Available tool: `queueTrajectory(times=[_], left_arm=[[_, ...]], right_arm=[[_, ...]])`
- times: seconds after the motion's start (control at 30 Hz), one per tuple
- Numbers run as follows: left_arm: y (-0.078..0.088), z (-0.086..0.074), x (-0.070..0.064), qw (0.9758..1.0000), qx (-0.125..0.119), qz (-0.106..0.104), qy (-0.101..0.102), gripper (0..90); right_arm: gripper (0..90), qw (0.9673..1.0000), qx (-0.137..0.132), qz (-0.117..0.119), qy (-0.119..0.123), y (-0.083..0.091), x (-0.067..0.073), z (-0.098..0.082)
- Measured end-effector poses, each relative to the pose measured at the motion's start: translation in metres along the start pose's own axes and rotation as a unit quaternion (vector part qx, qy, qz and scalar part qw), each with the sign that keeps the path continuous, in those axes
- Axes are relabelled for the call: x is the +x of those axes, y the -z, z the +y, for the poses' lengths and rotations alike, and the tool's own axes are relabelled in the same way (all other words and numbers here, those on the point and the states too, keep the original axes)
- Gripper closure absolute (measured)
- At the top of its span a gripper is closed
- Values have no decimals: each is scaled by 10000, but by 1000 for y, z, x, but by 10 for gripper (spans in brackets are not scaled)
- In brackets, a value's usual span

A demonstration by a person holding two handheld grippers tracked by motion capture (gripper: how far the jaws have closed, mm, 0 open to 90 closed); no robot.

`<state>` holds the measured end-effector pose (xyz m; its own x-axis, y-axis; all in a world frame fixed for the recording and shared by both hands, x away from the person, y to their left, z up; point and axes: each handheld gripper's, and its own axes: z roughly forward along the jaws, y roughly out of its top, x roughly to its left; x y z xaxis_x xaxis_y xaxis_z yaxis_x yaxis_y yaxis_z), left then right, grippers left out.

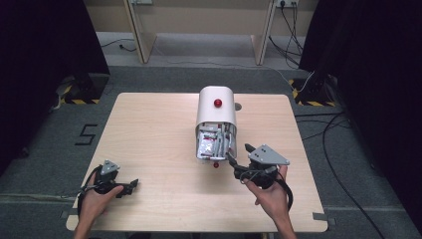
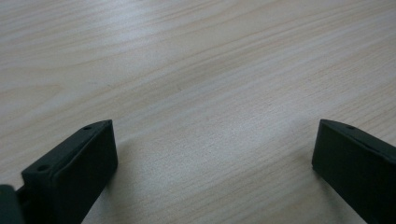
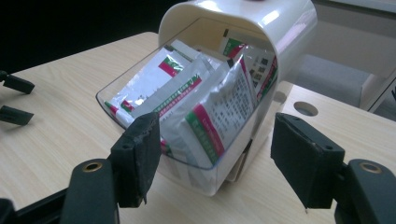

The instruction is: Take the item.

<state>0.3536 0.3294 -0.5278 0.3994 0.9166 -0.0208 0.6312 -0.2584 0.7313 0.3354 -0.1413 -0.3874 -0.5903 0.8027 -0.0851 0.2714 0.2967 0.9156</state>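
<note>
Left gripper [image 1: 130, 186] sits idle low on the near-left of the table [image 1: 149, 129], well apart from the work; in the left gripper view its jaws stand wide apart over bare wood, nothing between them.

Right gripper [image 1: 242, 153] is the working one, held in the person's right hand [image 1: 268, 191] just in front of the white dispenser box [image 1: 215, 112]. In the right gripper view its jaws [image 3: 215, 163] are apart and bracket the near corner of the clear pull-out drawer [image 3: 196, 161]; the pads do not press on it, so nothing is clamped.

Step in hand, by judgement: approaching the open drawer, either to pick a sachet or to grip the drawer front. Next move calls for easing forward and lining one jaw inside the clear wall before closing; a crooked approach could shove the whole box back.

Drawer is tipped out toward the person and packed with sachets [image 3: 219, 112], white with green and red bands, standing on edge and crowded. A red knob [image 1: 217, 103] sits on the box's domed lid, another small red knob [image 1: 216, 165] at the drawer's front.
</note>
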Motion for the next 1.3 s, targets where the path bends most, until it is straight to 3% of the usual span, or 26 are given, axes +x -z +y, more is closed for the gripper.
queueTrajectory(times=[0.37,0.8,0.93,1.3], left_arm=[[0,0,0,10000,1,3,1,0],[0,0,0,10000,0,6,3,0],[0,0,0,10000,-1,5,4,0],[0,0,0,10000,0,6,1,0]], right_arm=[[423,9998,-2,-55,183,-17,3,12],[522,9996,68,-113,255,-30,3,13],[562,9992,60,-238,300,-32,0,13],[671,9996,-106,-179,182,-37,-5,7]])
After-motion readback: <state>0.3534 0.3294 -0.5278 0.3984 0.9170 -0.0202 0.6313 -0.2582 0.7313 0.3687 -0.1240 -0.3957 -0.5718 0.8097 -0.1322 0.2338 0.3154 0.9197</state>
